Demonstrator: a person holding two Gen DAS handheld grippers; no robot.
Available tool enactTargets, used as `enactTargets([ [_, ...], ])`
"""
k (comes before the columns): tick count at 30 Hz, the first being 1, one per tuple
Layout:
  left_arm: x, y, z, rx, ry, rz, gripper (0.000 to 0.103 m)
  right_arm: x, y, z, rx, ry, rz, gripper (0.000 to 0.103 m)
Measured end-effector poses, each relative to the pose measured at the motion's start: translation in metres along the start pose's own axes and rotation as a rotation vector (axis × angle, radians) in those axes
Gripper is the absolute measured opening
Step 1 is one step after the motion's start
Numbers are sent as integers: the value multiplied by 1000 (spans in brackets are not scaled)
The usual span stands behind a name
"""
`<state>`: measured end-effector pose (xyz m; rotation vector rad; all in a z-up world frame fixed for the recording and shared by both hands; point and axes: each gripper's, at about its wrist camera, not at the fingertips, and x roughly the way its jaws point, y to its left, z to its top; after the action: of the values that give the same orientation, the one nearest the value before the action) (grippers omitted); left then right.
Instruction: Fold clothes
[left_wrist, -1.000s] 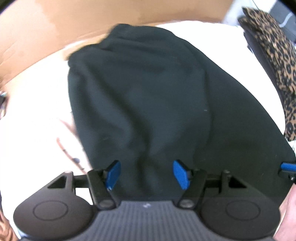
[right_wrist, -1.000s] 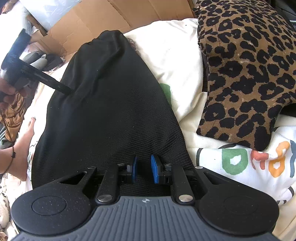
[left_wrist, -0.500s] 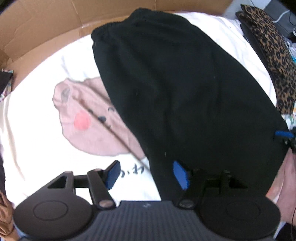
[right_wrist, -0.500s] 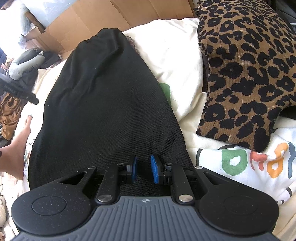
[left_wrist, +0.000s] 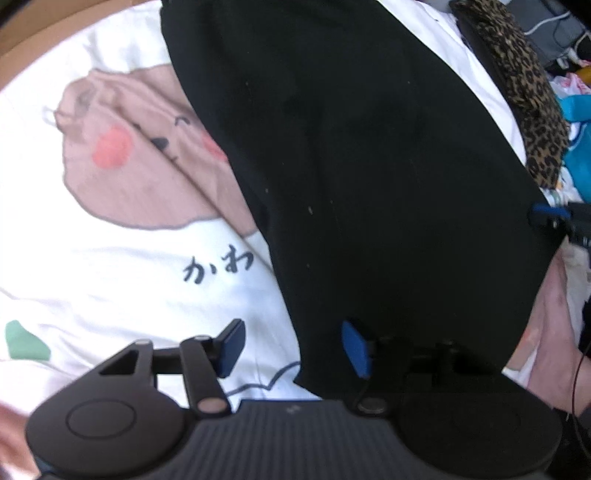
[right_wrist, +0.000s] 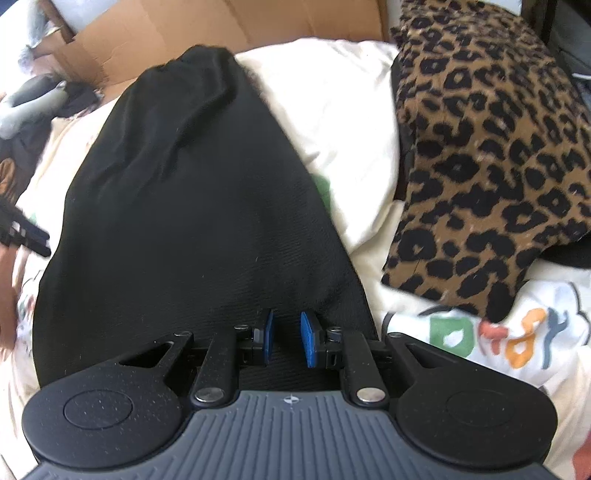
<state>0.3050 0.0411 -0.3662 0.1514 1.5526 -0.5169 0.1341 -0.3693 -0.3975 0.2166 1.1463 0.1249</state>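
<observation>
your left tongs (left_wrist: 291, 349) straddle the near left corner of the black garment (left_wrist: 362, 155), jaws well apart and just closing a bit, pads not pressing yet. risk: shut now and you pinch the printed sheet (left_wrist: 110, 266) with it, since one pad sits over sheet, the other over cloth. your right tongs (right_wrist: 287, 339) are nearly together over the near hem; can't tell if they pinch cloth. garment lies flat, running from 6 to 12 o'clock, leopard pillow (right_wrist: 487, 155) at 2 o'clock.
</observation>
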Motion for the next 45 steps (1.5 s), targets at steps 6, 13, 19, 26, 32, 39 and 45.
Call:
enactTargets([
  [6,19,21,-11,-77,-20,-79,59,-12,20,26,-19,-62,23,24],
  [13,20,23,-19,-50,-63,-106,49,5,72,41,-145,-32,116,24],
  [19,18,27,-25,-61,-28,-150,22,18,105,38,-229,5,183,24],
  [26,16,21,-28,-42,-21,-178,30,31,110,23,-255,67,181,24],
  [32,24,11,-18,-19,-37,-209,33,24,76,15,-175,52,113,24],
  [39,33,5,-15,-6,-17,-212,9,14,33,10,-87,25,29,23],
  [45,15,2,-11,-17,14,-199,7,8,14,2,-63,16,-9,23],
])
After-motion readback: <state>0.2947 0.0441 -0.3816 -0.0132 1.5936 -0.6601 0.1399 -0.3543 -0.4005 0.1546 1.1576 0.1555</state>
